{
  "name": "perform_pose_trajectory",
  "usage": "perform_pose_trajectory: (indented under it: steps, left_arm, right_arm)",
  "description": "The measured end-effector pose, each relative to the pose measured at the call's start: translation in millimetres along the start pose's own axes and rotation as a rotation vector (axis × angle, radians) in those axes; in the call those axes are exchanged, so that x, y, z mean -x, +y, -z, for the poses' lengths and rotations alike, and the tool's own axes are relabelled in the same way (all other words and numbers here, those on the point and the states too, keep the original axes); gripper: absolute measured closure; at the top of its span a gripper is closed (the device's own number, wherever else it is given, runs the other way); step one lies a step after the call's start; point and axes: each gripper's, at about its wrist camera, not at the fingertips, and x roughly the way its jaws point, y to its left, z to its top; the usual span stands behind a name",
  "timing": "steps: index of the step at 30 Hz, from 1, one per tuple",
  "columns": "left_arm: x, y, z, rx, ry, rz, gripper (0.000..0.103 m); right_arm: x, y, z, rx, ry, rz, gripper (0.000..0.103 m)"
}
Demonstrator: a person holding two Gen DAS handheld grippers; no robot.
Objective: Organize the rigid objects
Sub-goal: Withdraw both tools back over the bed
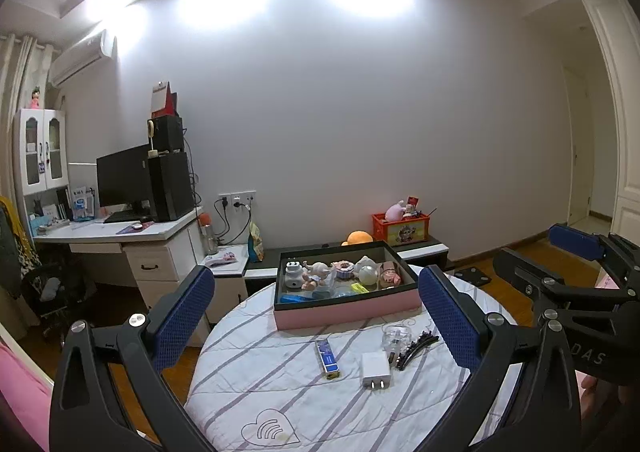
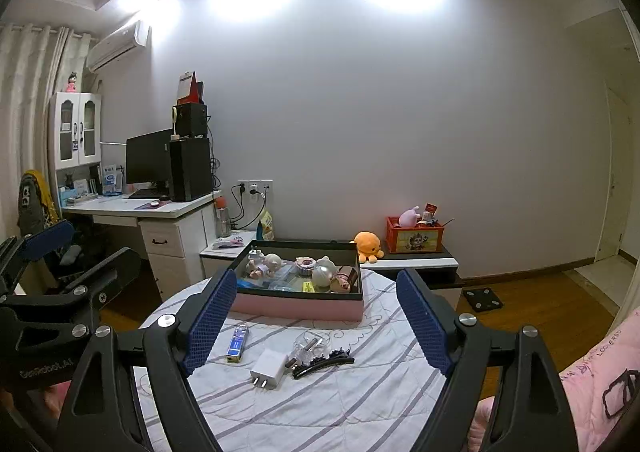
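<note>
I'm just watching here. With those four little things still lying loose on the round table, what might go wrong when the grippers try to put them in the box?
The clear bottle, hair clip and white charger lie bunched together, so grabbing one may knock another.

The pink box already looks crowded; a dropped item might topple something inside.

The left gripper and right gripper, both open, sit side by side and may bump each other.

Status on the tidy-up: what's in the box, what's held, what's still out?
Done: the pink box already holds figurines and small items. In hand: nothing; left gripper and right gripper are both open and empty. Left on the table: blue tube, white charger, clear bottle, black hair clip.
</note>
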Motion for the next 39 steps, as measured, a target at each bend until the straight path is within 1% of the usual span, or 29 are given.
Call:
perform_pose_trajectory:
  steps: [9,13,17,21,24,25,27,29,32,33,34,37,39]
  left_arm:
    - [0.6,0.2,-0.1,0.0,0.005,-0.001,0.0]
    - [-3.6,1.5,1.4,-0.002,0.019,0.0,0.0]
    - [-13.5,0.4,4.6,-0.01,0.032,-0.005,0.0]
    - [-30.4,-1.0,13.8,-0.013,0.076,0.003,0.0]
    - [-49.9,-3.3,29.8,-0.013,0.138,0.026,0.0]
    - [-60.0,-4.2,38.7,-0.011,0.178,0.041,0.0]
    - [-74.4,-6.4,52.9,-0.01,0.232,0.063,0.0]
    - [-94.4,-9.7,72.8,-0.002,0.315,0.089,0.0]
    - [-118.0,-16.2,96.1,0.011,0.399,0.128,0.0]
    - [-129.1,-20.4,105.6,0.015,0.447,0.146,0.0]
    - [-136.7,-24.2,112.4,0.017,0.473,0.155,0.0]
    - [-156.0,-37.0,128.5,-0.001,0.539,0.158,0.0]
    - [-165.8,-41.1,134.4,-0.009,0.558,0.138,0.0]
  right_arm:
    - [-3.4,-0.7,1.2,0.002,0.013,0.003,0.019]
    - [-7.8,-0.3,1.8,0.001,0.023,0.005,0.019]
    - [-15.4,-0.8,5.8,-0.002,0.042,0.006,0.019]
    - [-29.5,-3.3,13.1,-0.005,0.077,0.001,0.019]
    - [-44.5,-6.5,24.1,-0.007,0.117,0.004,0.019]
    - [-50.4,-8.2,29.0,-0.008,0.134,0.003,0.019]
    - [-62.5,-11.3,37.9,-0.009,0.17,0.006,0.019]
    - [-79.0,-15.4,51.8,-0.009,0.222,0.013,0.019]
    - [-99.7,-23.8,70.9,-0.02,0.298,0.024,0.019]
    - [-106.1,-27.4,77.5,-0.027,0.324,0.026,0.02]
    - [-111.5,-30.9,83.3,-0.033,0.347,0.027,0.02]
    - [-130.0,-44.4,103.2,-0.054,0.422,0.041,0.019]
    - [-139.6,-51.9,112.6,-0.062,0.459,0.046,0.019]
